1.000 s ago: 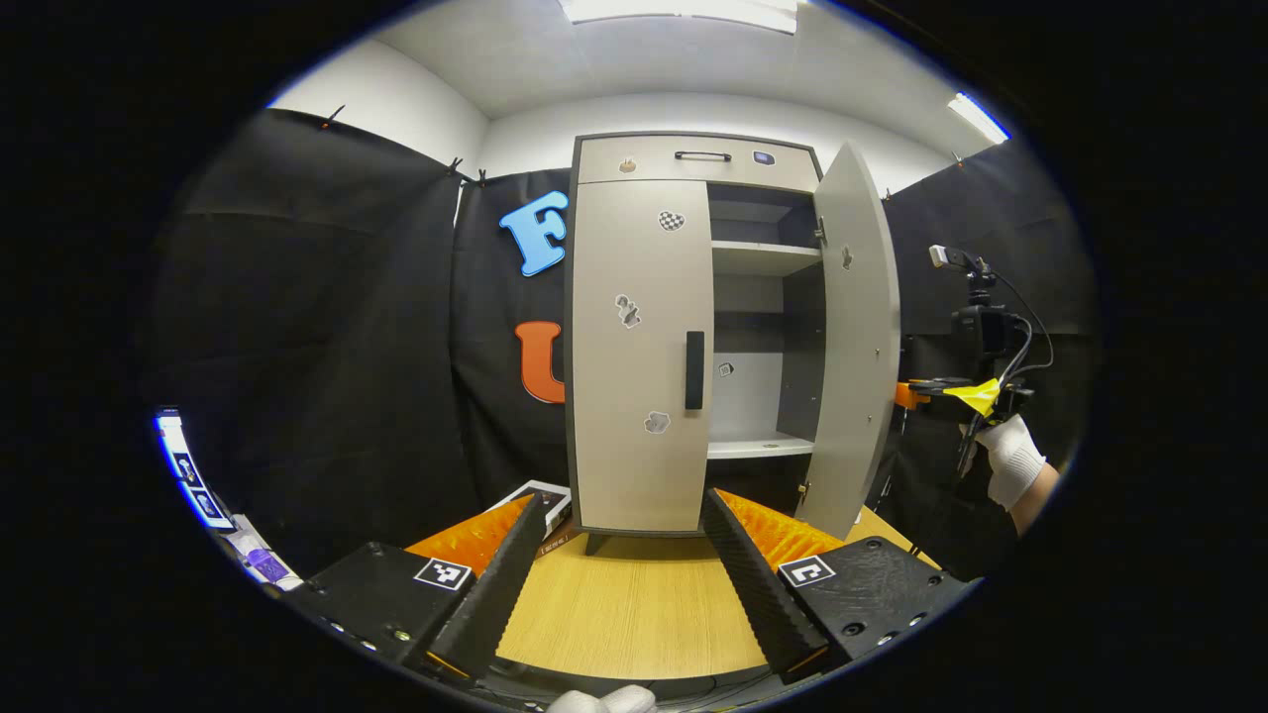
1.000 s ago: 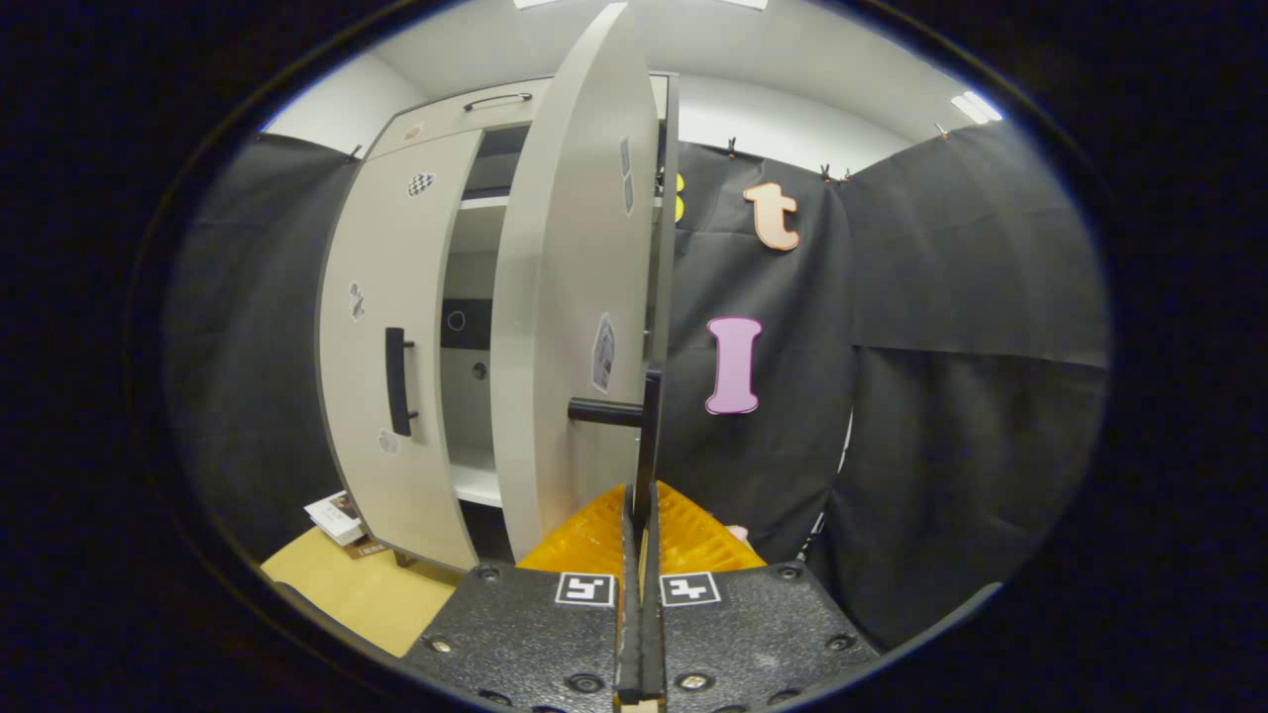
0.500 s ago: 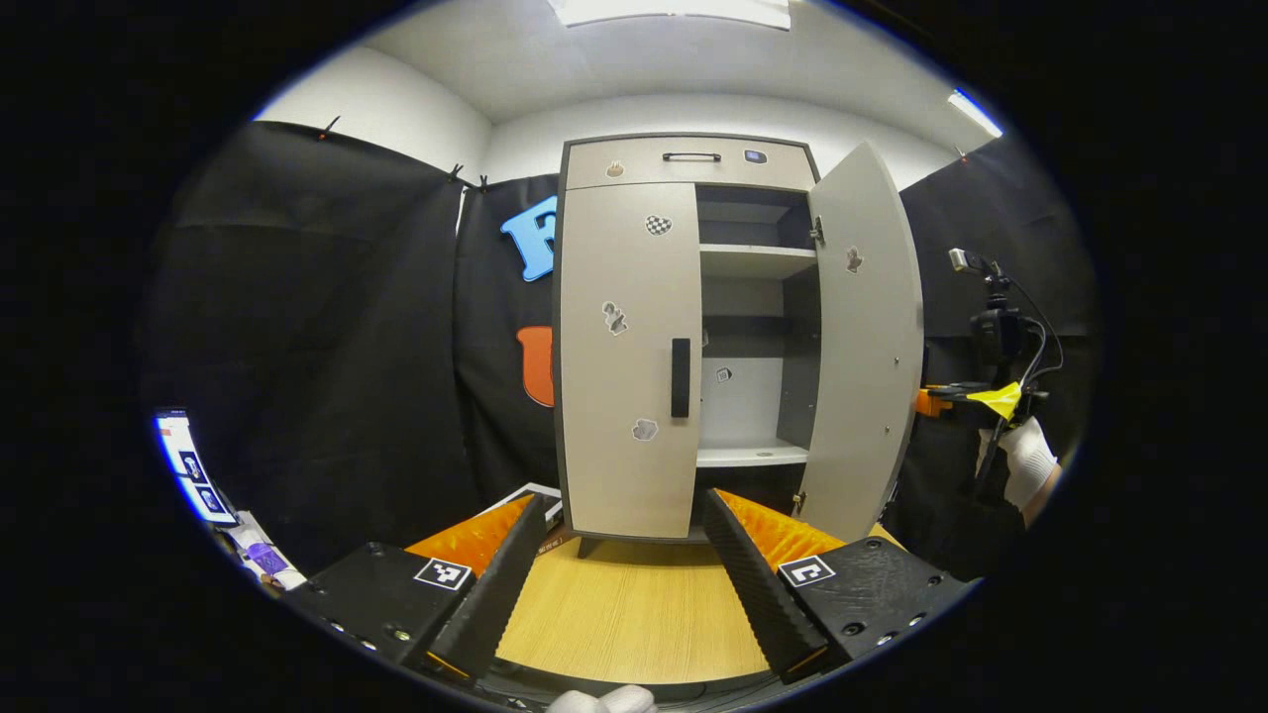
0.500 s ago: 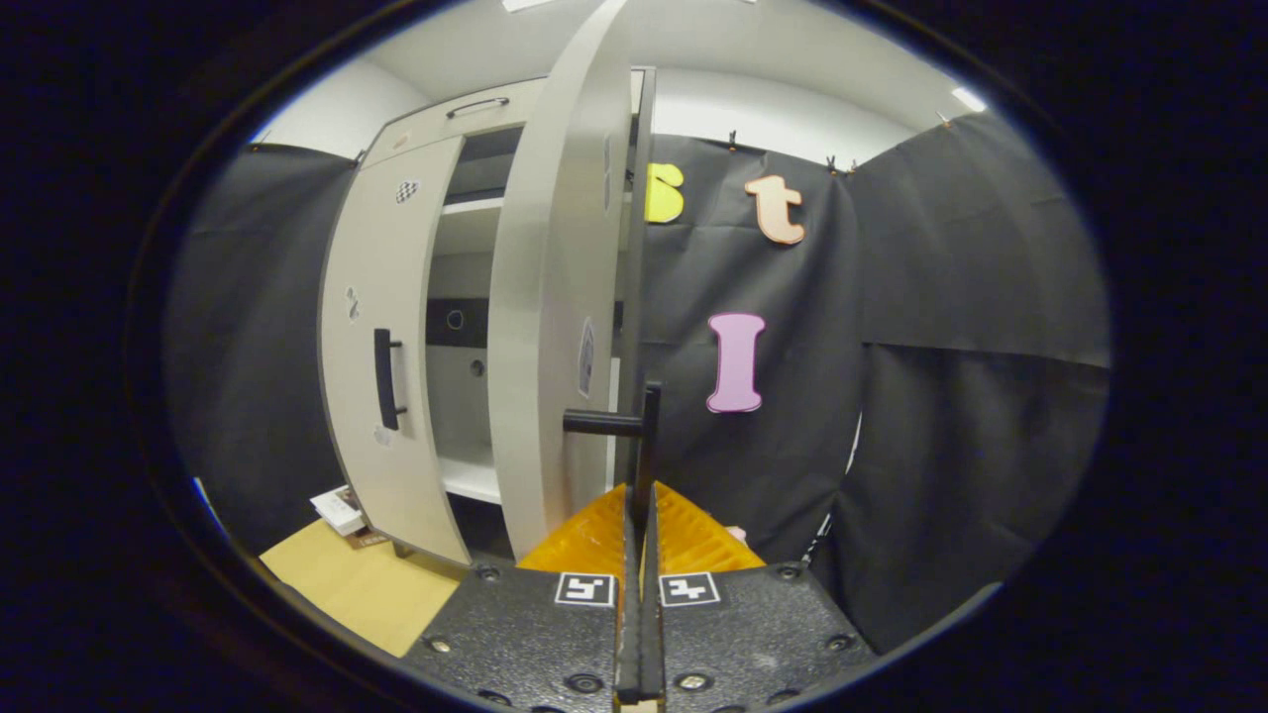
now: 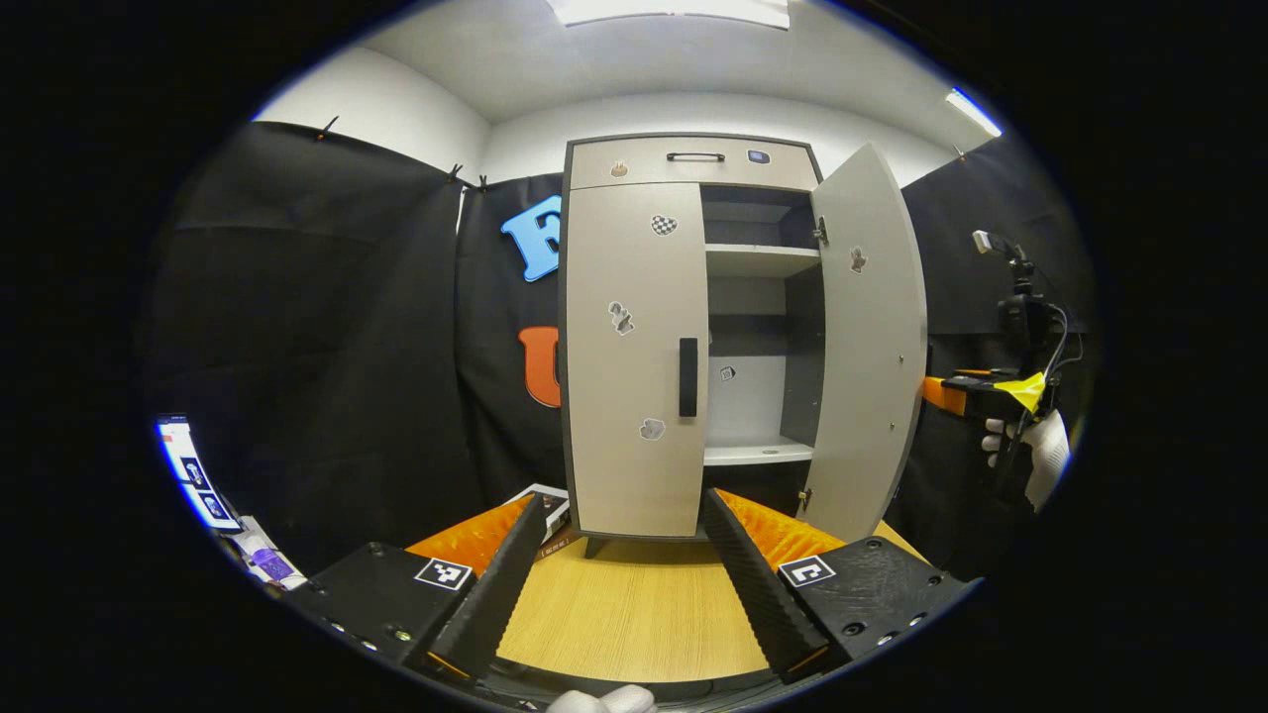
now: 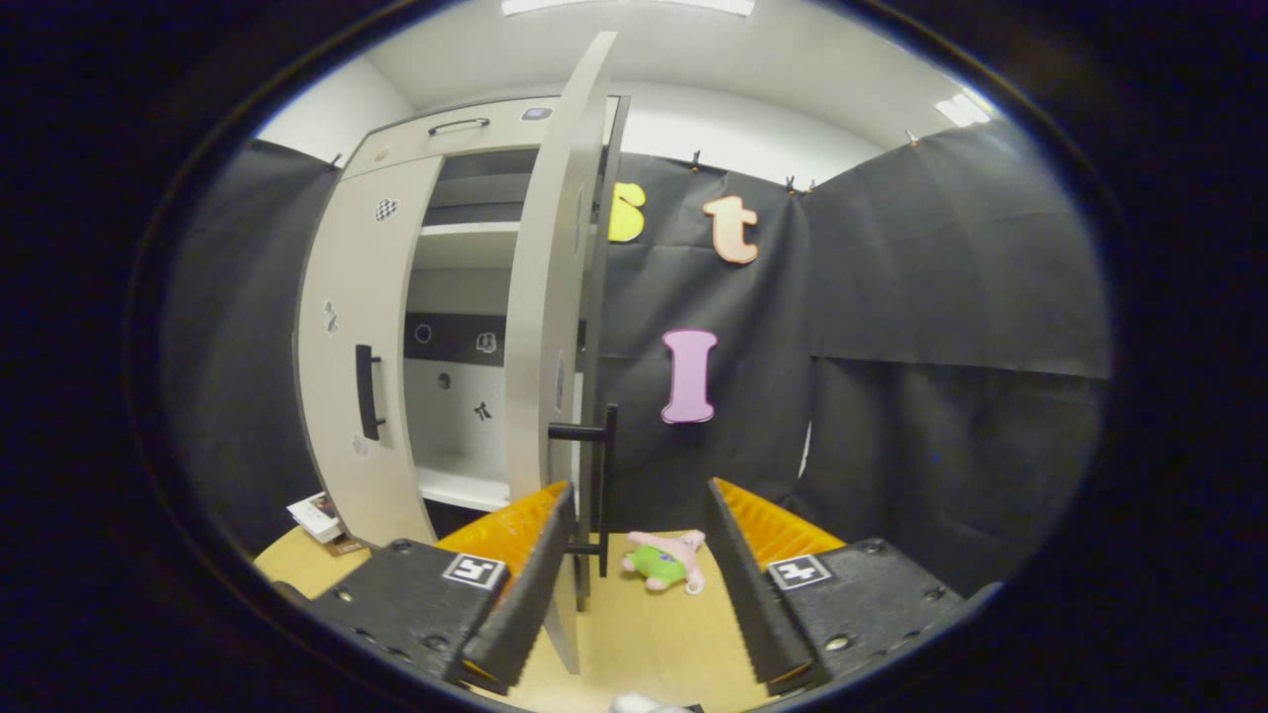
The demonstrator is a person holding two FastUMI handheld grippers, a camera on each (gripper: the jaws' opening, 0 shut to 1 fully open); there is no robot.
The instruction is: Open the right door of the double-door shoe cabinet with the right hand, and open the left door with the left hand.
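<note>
right gripper view is showing the right gripper (image 6: pixel 634 584) gaping, released, low centre, beside the open right door (image 6: pixel 543 327); left gripper (image 5: pixel 619 579) is gaping below the shut left door (image 5: pixel 634 356).

Black cloth walls (image 6: pixel 951 277), white ceiling (image 5: pixel 614 69)

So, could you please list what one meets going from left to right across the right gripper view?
Closed left door → its black handle → open shelves → open right door → its handle → pink-and-green plush toy.
</note>
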